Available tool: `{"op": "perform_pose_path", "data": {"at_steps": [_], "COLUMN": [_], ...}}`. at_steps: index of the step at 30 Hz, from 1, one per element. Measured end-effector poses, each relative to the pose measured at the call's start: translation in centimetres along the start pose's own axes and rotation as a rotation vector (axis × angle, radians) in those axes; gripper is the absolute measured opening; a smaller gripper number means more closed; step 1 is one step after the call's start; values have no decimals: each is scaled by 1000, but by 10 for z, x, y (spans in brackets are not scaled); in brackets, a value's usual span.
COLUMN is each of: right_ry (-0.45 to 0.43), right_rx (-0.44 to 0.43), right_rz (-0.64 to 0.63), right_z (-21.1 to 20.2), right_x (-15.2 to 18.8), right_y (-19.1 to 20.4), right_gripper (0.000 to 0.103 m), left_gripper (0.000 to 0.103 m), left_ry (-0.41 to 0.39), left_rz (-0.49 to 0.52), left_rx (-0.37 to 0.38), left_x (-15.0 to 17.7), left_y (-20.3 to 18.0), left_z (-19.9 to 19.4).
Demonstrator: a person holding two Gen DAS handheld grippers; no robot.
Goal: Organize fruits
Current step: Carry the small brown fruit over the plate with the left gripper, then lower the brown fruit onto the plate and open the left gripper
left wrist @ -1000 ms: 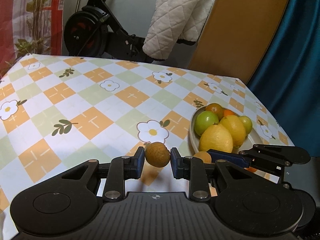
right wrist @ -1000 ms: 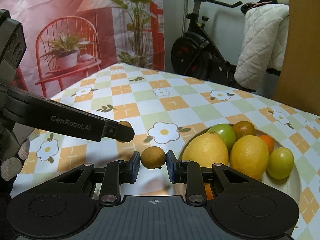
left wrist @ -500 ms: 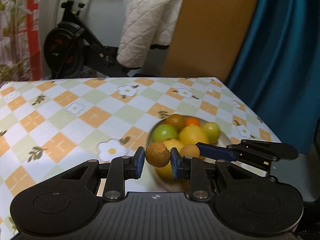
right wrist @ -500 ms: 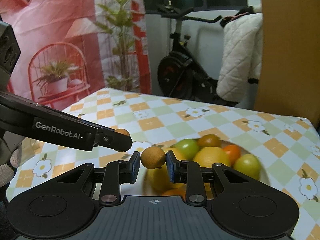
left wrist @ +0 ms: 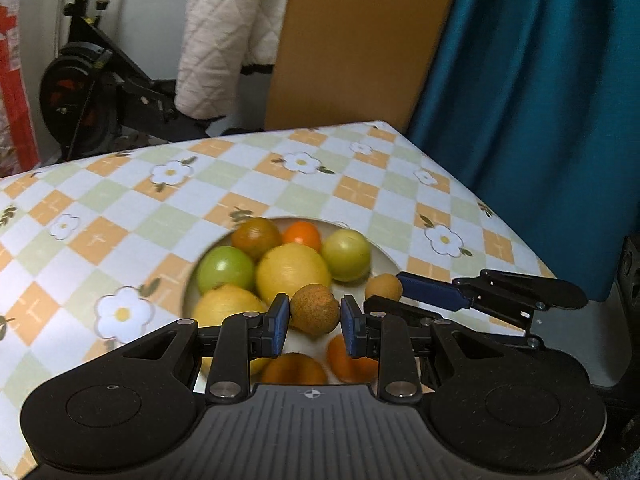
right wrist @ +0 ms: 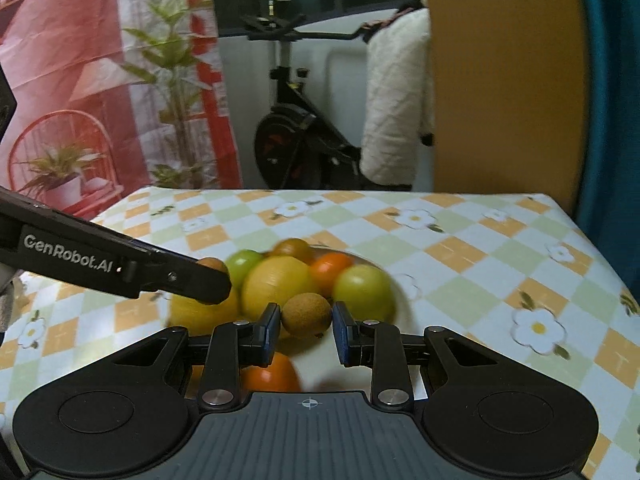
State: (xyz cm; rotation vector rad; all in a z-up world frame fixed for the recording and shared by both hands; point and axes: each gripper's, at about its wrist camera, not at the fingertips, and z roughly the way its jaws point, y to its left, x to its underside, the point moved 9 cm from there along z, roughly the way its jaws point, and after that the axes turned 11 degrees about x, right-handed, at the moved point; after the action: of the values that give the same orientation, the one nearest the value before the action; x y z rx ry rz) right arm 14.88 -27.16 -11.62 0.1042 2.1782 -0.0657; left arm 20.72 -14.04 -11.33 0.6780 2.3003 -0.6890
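Both tongs have swung from the bare counter to above the plate, each with its fruit carried along, and the bike and curtain have slid leftward in both views.

Around the counter (left wrist: 360, 196), with its checked flower-print cloth, stand an exercise bike (right wrist: 296, 136), a white quilted jacket (left wrist: 224, 36) draped over it, a tan board (left wrist: 360, 40) and a teal curtain (left wrist: 540, 120); a red plant-print backdrop (right wrist: 80, 60) hangs at the far left of the right view. Nothing lies between the tongs and the plate.

On the plate (left wrist: 384, 260) sit lemons (left wrist: 294, 272), green fruits (left wrist: 226, 268), a brownish one (left wrist: 256, 238) and small oranges (left wrist: 302, 234); more orange fruit shows blurred under the fingers. Each carried fruit is small, round, tan-brown and rough-skinned.

Left tongs (left wrist: 314, 316) pinch one brown fruit (left wrist: 315, 315) between blue pads, over the plate's near side and tilted downward. Right tongs (right wrist: 306, 320) pinch a second brown fruit (right wrist: 307, 315) the same way, also over the plate. From the left view the right tongs reach in from the right edge, their fruit just beside the left one; from the right view the left tongs' black finger crosses in from the left, its tip over a lemon.
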Motion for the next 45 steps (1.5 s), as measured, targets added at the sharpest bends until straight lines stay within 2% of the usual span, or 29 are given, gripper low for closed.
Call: {"op": "perform_pose_path", "data": {"at_steps": [7, 23, 45], "right_ry": [16, 36, 40], "right_rx": [6, 5, 29], "right_rz": [25, 23, -13], "right_z": [9, 14, 15], "right_x": [10, 21, 21], "right_y": [-18, -25, -22], "right_gripper": [26, 26, 26], "left_gripper": [29, 29, 29], "left_ry": [47, 98, 107], "left_rz": [10, -1, -36], "left_rx": [7, 24, 34], "left_x": [5, 4, 7], "left_y": [-11, -17, -11], "left_z": [17, 46, 50]}}
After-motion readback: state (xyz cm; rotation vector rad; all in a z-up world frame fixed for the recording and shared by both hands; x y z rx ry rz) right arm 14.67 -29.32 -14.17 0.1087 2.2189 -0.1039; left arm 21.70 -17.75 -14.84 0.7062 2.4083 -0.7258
